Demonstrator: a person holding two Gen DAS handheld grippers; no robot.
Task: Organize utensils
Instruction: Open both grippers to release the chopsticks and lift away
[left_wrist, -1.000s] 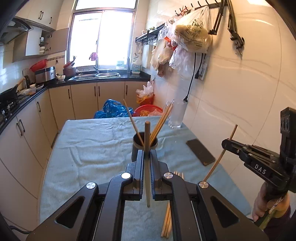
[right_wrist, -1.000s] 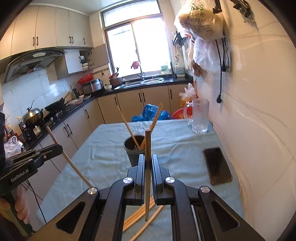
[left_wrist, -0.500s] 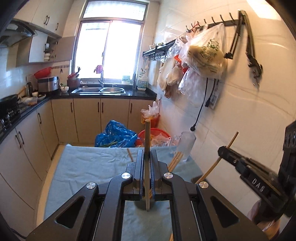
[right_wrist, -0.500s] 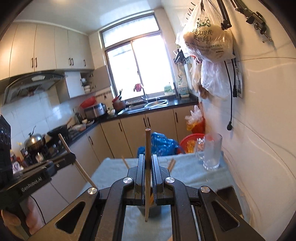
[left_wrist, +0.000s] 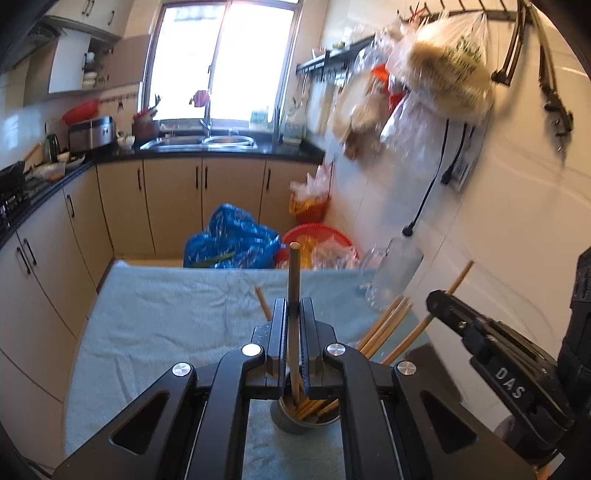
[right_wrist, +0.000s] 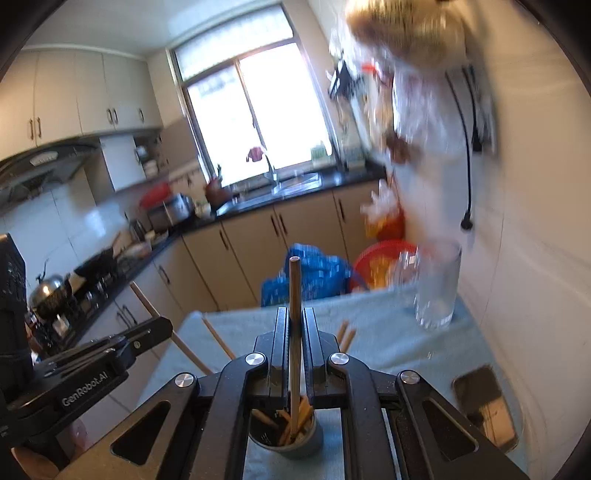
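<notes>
My left gripper (left_wrist: 294, 314) is shut on a wooden chopstick (left_wrist: 294, 280), held upright with its lower end inside the dark holder cup (left_wrist: 295, 422). My right gripper (right_wrist: 295, 321) is shut on another chopstick (right_wrist: 294, 295), its lower end also in the cup (right_wrist: 284, 441). Several chopsticks (left_wrist: 384, 326) lean out of the cup. The right gripper (left_wrist: 491, 354) shows at the right of the left wrist view; the left gripper (right_wrist: 88, 365) shows at the left of the right wrist view.
The table is covered by a light blue cloth (left_wrist: 166, 317). A clear glass (right_wrist: 436, 288) stands at the far right by the wall. A dark phone (right_wrist: 484, 402) lies at the right. Blue bag (left_wrist: 232, 236) and red baskets lie beyond the table.
Both grippers came in over the cup and lowered; the chopsticks' lower ends now sit inside the cup, which has moved beneath the jaws in both views.
</notes>
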